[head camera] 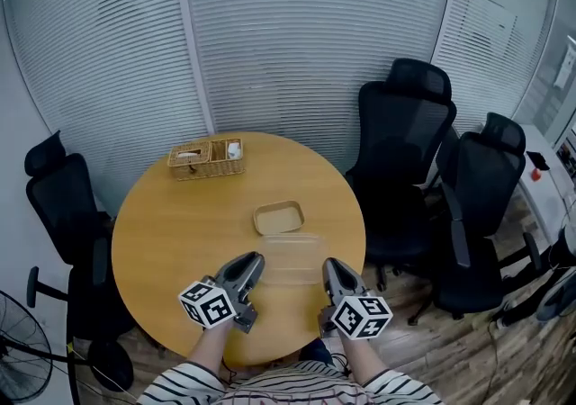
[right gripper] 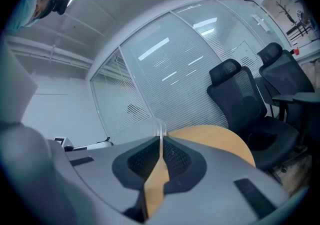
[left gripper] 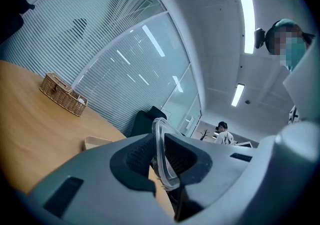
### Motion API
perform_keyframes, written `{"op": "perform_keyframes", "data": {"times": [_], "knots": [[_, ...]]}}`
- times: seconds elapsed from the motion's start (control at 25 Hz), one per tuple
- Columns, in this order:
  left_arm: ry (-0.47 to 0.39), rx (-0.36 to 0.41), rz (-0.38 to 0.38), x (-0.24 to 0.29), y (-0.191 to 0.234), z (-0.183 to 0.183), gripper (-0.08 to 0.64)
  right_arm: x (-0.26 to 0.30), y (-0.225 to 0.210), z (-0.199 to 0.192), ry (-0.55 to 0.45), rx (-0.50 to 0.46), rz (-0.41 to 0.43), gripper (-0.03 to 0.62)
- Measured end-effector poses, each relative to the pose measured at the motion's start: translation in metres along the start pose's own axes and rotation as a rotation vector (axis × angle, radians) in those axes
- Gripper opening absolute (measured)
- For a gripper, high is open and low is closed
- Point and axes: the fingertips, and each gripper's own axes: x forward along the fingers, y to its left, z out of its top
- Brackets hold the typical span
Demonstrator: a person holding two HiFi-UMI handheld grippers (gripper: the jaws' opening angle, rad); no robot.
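Clamping clear lid [left gripper: 157, 154], barely visible overhead.

My left hand-held gripper [head camera: 251, 261] and right hand-held gripper [head camera: 330, 268] are grey, with dark ribbed pads [left gripper: 140, 155] and black-and-white marker cubes [head camera: 208, 303]; my sleeves [head camera: 175, 385] are striped.

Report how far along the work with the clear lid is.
Done: the left gripper and right gripper are each shut on an edge of the clear lid. In hand: the lid sits between them, short of the beige container. Left, likely: the container stands open on the table, the lid not yet on it.
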Motion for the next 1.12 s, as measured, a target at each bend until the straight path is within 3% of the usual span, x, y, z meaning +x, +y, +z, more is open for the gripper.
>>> {"op": "perform_keyframes", "data": {"times": [0.72, 1.12], "knots": [[0.038, -0.037, -0.038, -0.077, -0.033, -0.029, 0.077, -0.071, 0.047, -0.041, 0.030, -0.027, -0.059, 0.040], [0.048, -0.060, -0.085, -0.094, -0.050, -0.035, 0.077, -0.098, 0.059, -0.047, 0.051, -0.049, -0.108, 0.040]]}}
